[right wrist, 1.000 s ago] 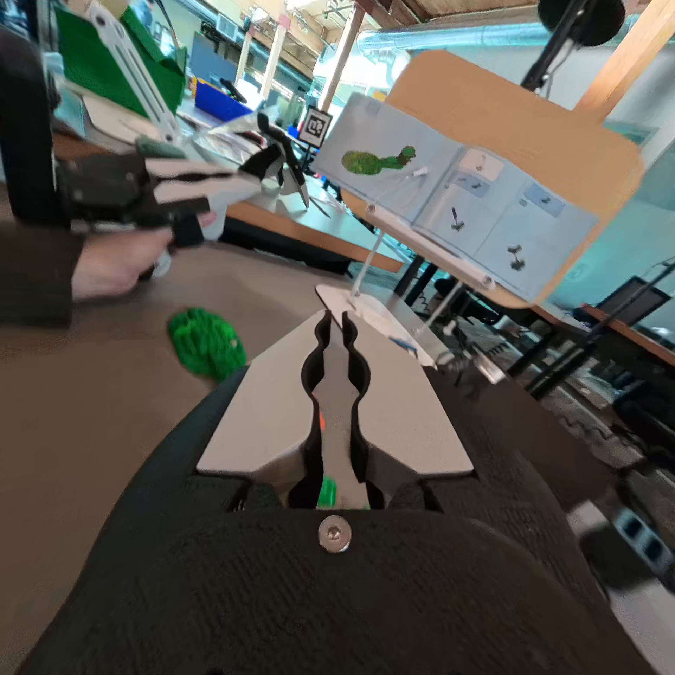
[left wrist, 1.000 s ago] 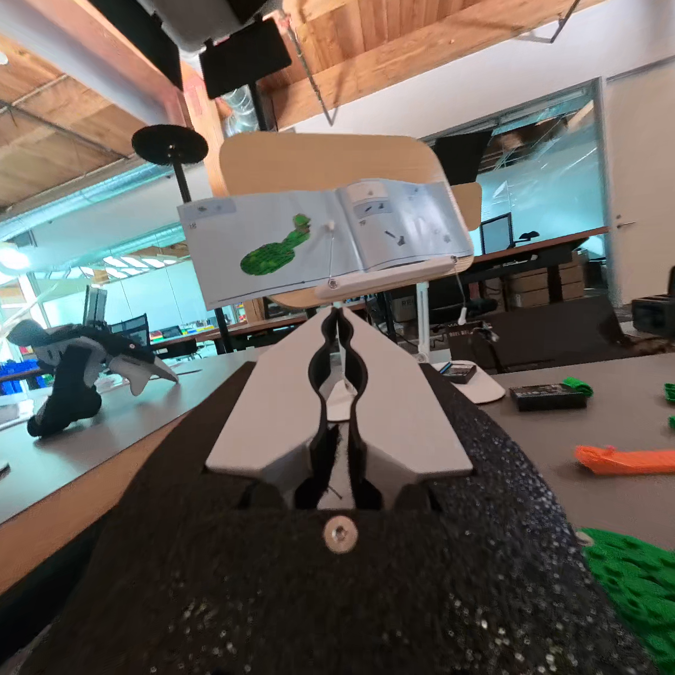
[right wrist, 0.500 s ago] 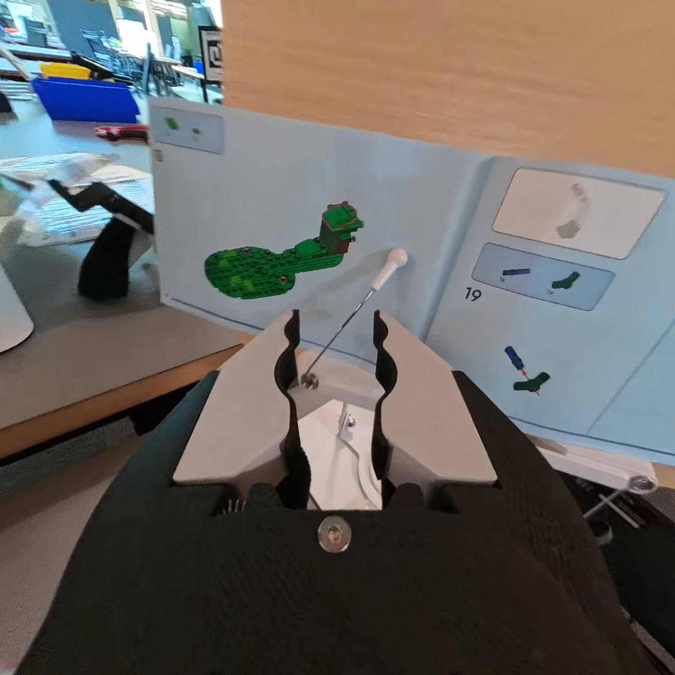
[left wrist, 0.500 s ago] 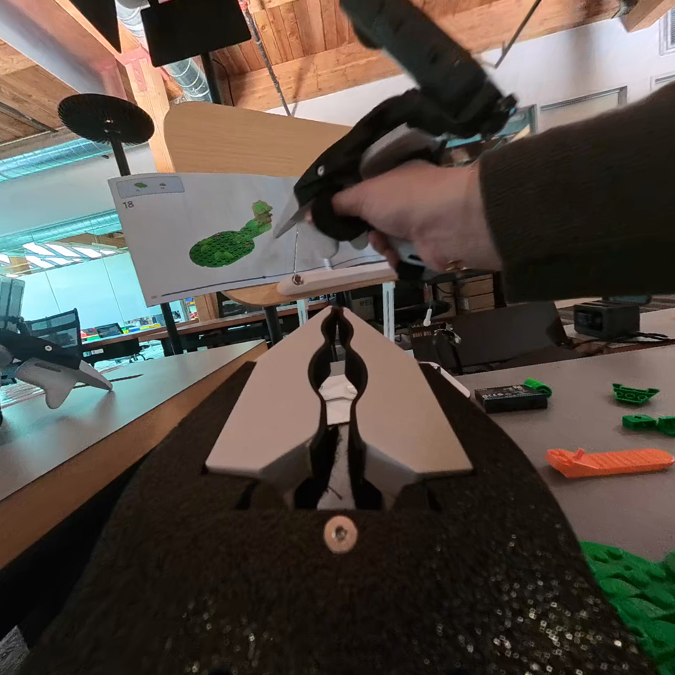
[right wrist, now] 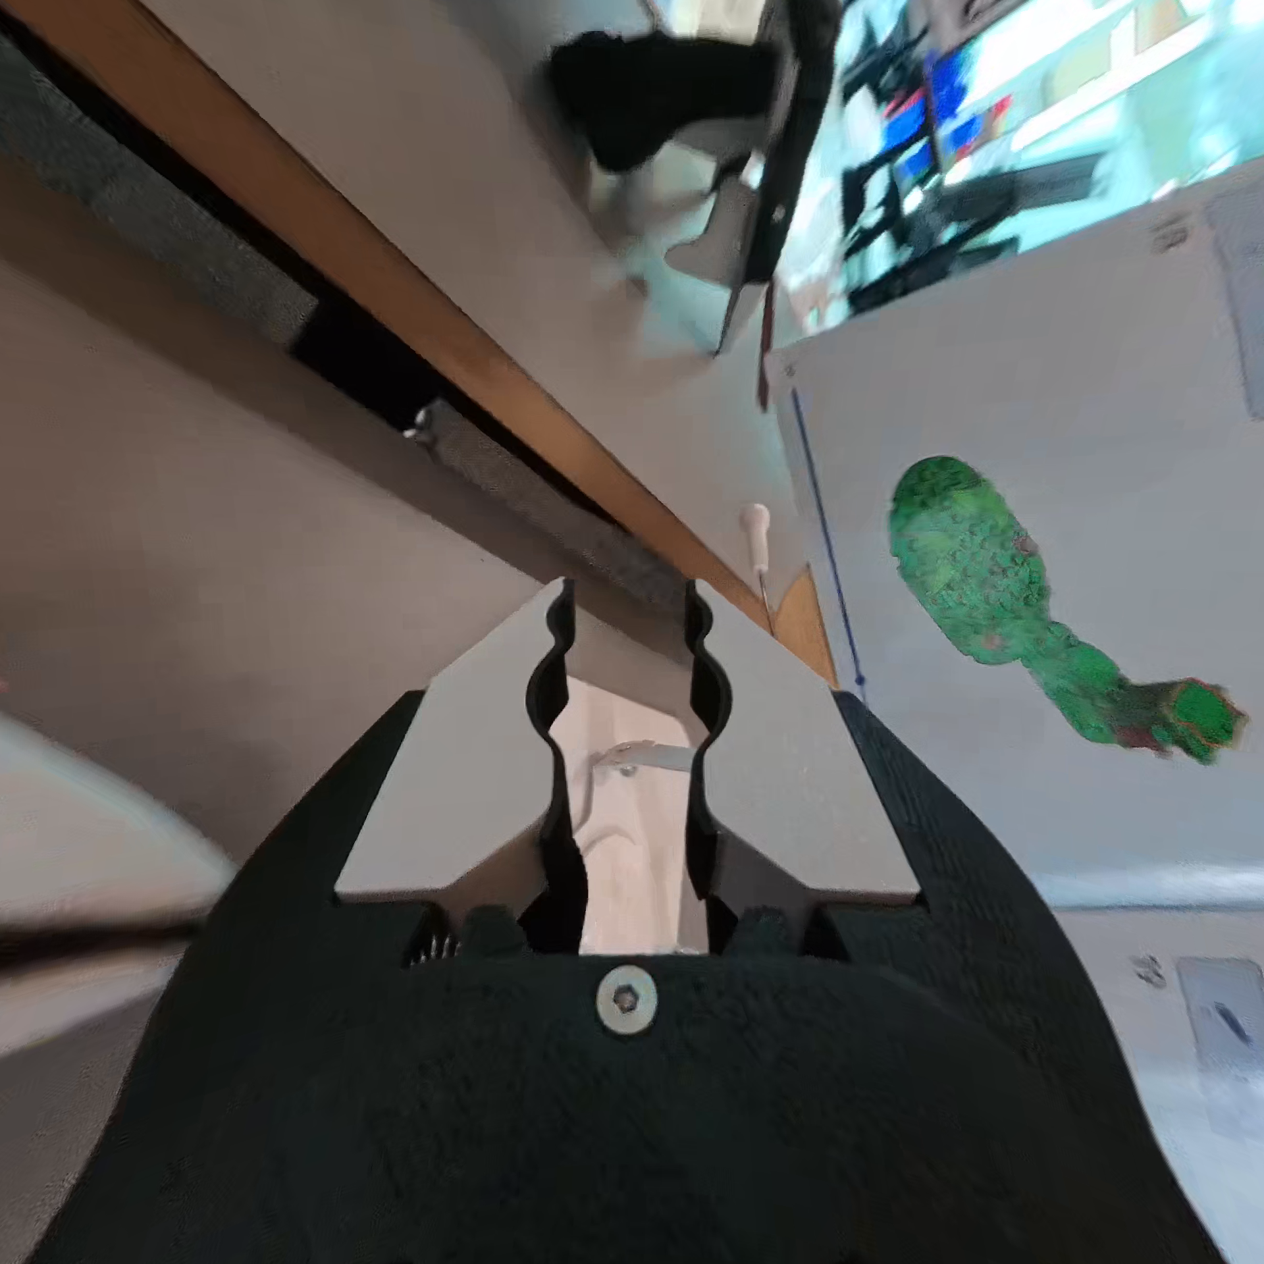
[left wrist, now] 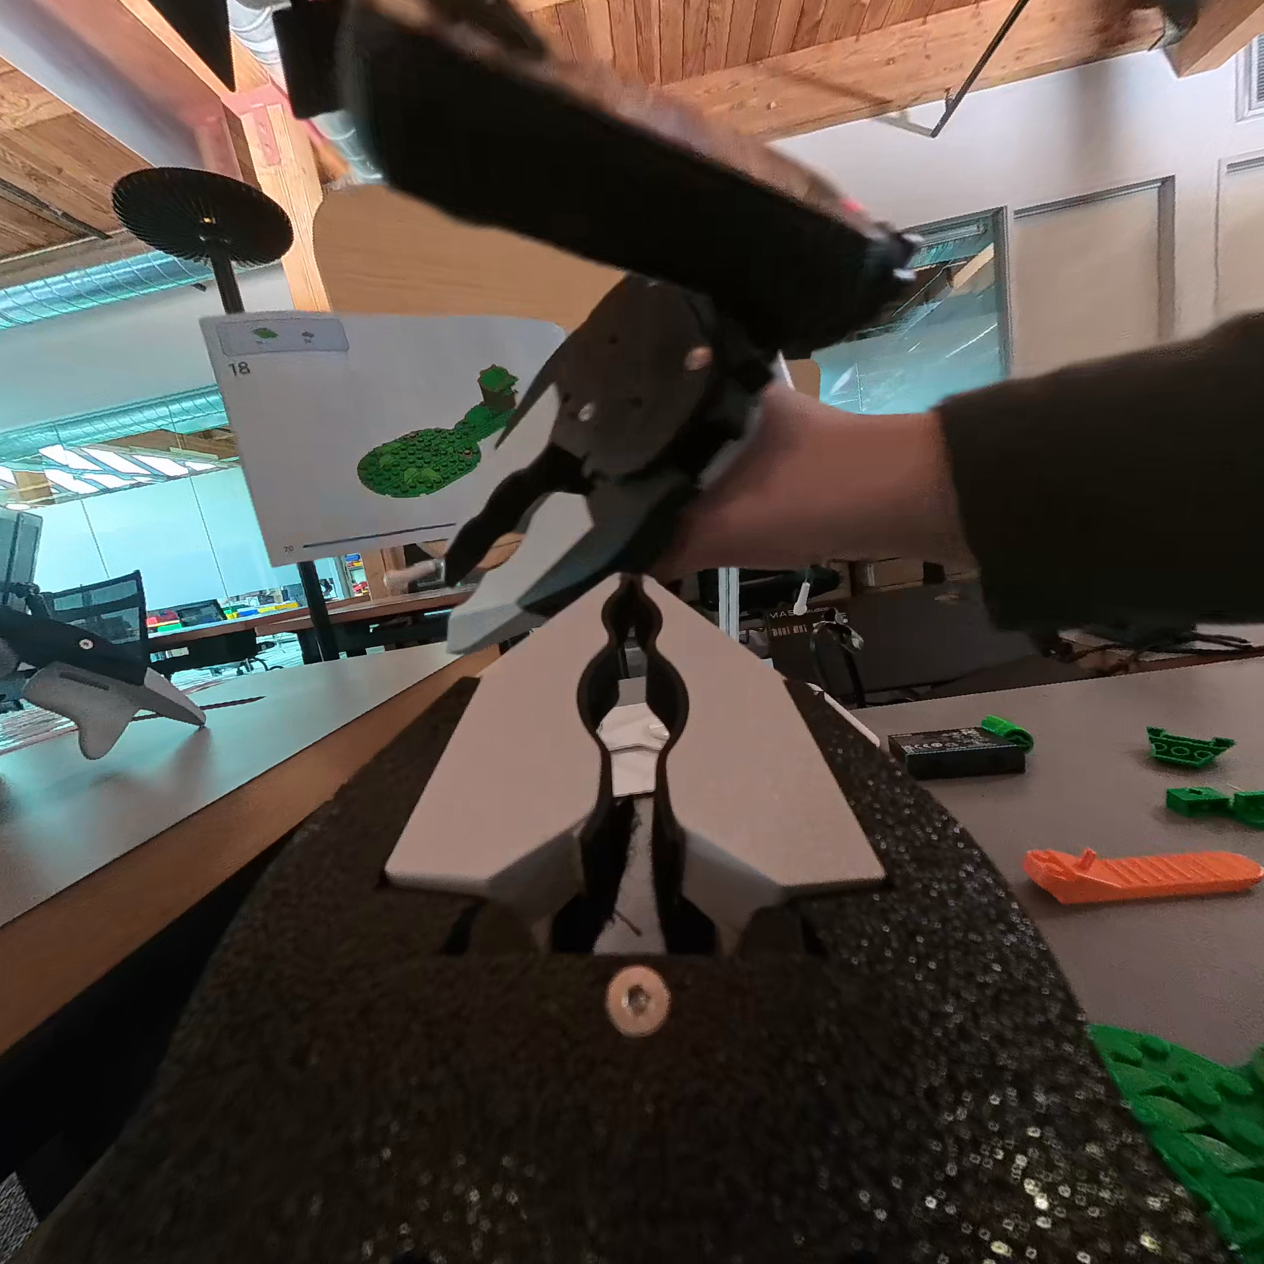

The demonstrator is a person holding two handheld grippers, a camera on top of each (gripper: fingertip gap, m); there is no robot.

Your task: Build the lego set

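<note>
right gripper (right wrist: 626,595) at the instruction booklet (left wrist: 383,438), jaws apart, empty.
left gripper (left wrist: 633,591) below booklet, jaws together, empty; green lego base (left wrist: 1204,1122) on table, right of it.

A black flat box (left wrist: 956,751) lies on the grey table (left wrist: 1067,957). Behind stands a wooden board (left wrist: 438,253) on a stand. A spare gripper tool (left wrist: 89,677) (grey-tipped, lying idle) rests on the neighbouring table (left wrist: 171,759), near a round black disc on a pole (left wrist: 202,219). Wooden ceiling beams (left wrist: 786,41) run overhead.
</note>
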